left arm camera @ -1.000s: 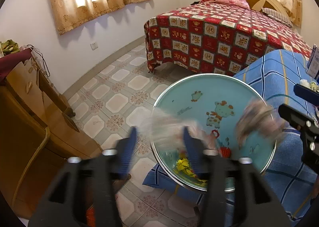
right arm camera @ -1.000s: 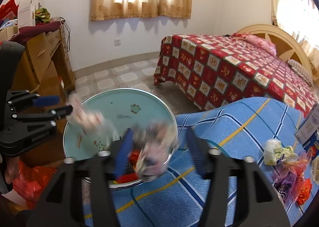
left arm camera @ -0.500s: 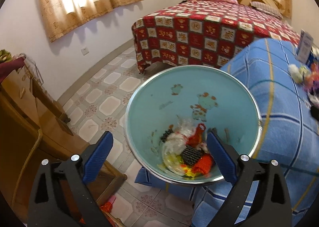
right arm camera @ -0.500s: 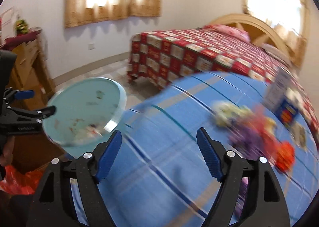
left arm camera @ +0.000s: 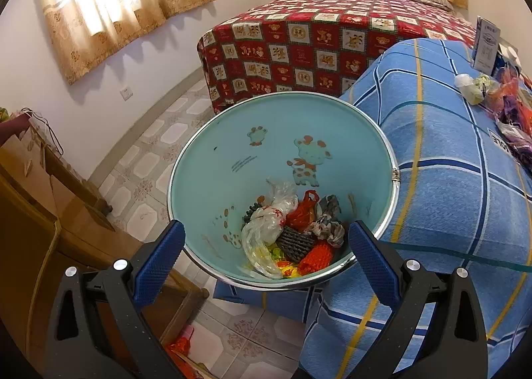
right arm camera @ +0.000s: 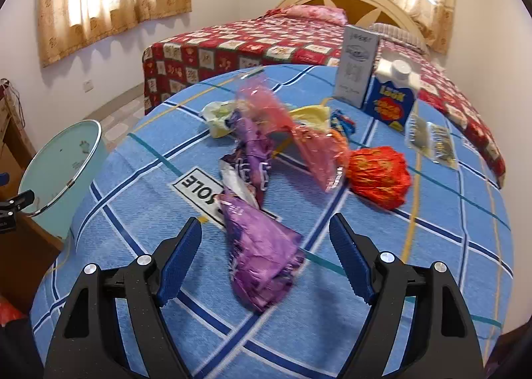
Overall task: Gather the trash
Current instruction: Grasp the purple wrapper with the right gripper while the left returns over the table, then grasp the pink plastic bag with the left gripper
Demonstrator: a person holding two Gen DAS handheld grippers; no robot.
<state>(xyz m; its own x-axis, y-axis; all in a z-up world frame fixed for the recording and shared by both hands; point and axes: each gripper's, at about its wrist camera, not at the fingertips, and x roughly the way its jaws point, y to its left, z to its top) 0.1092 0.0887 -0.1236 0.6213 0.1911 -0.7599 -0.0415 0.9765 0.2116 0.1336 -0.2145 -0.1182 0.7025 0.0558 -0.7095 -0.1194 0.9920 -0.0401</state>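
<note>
The left tongs (left arm camera: 264, 257) stand wide apart with nothing between them, poised over the mouth of the pale blue bin (left arm camera: 232, 159), where crumpled bags and wrappers (left arm camera: 289, 232) already lie at the bottom. The right tongs (right arm camera: 266, 254) are also apart and empty, their pads either side of a crumpled purple wrapper (right arm camera: 262, 252) that lies on the blue checked cloth of the bench (right arm camera: 432, 246) without being touched.

To my eye, one load is dropped and the next pick is in hand: the right tongs need to sink onto the purple wrapper and close on its bulk, since it looks thin and slippery.

Beyond it lie more trash: a pink film bag (right arm camera: 299, 139), a red foil bundle (right arm camera: 379, 176), and a pale bag (right arm camera: 219, 116). Two cartons (right arm camera: 375, 79) stand upright at the far side, near enough to be knocked on a long reach.

The bin sits just beside the bench's left edge, its rim below the tabletop, so the way across looks open. The red quilted bed (right arm camera: 232, 43) stands well behind.
</note>
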